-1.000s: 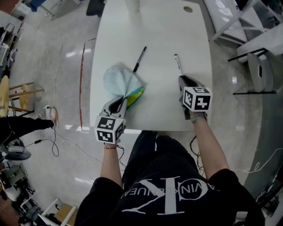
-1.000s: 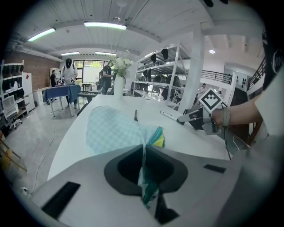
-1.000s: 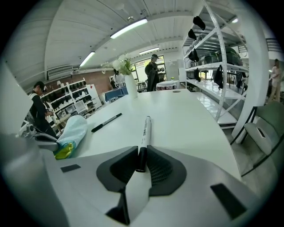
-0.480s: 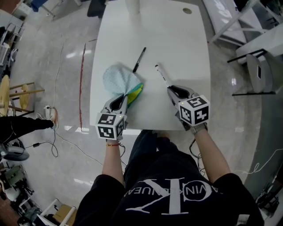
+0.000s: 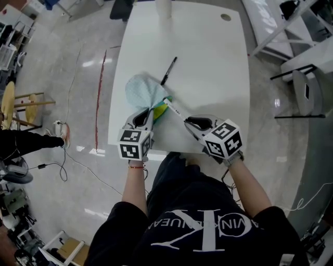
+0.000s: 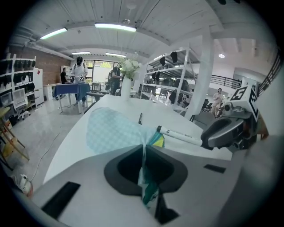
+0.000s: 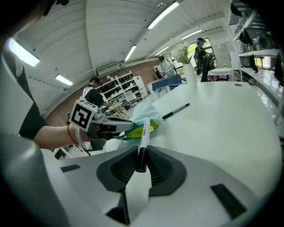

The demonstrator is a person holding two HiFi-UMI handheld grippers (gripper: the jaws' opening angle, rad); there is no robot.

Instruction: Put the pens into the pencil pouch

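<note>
A light blue checked pencil pouch [image 5: 141, 89] with a yellow-green mouth lies near the table's front left. My left gripper [image 5: 151, 111] is shut on the pouch's near edge, and fabric is pinched between its jaws [image 6: 144, 153]. My right gripper [image 5: 187, 122] is shut on a white marker [image 5: 176, 110] with a black cap. The marker [image 7: 143, 142] points left, its far tip at the pouch's mouth [image 7: 141, 128]. The left gripper view shows that marker [image 6: 179, 135] beside the opening. A black pen [image 5: 168, 71] lies loose on the table beyond the pouch.
The white table [image 5: 208, 62] carries a vase [image 5: 163, 6] at its far edge and a round cable hole [image 5: 226, 17]. A chair [image 5: 304, 88] stands to the right, shelving beyond. A person's leg [image 5: 21, 143] shows on the floor at left.
My right gripper has swung left across the table with the marker, bringing its tip from the table's right side to the pouch's mouth. The left gripper kept its hold in place.
</note>
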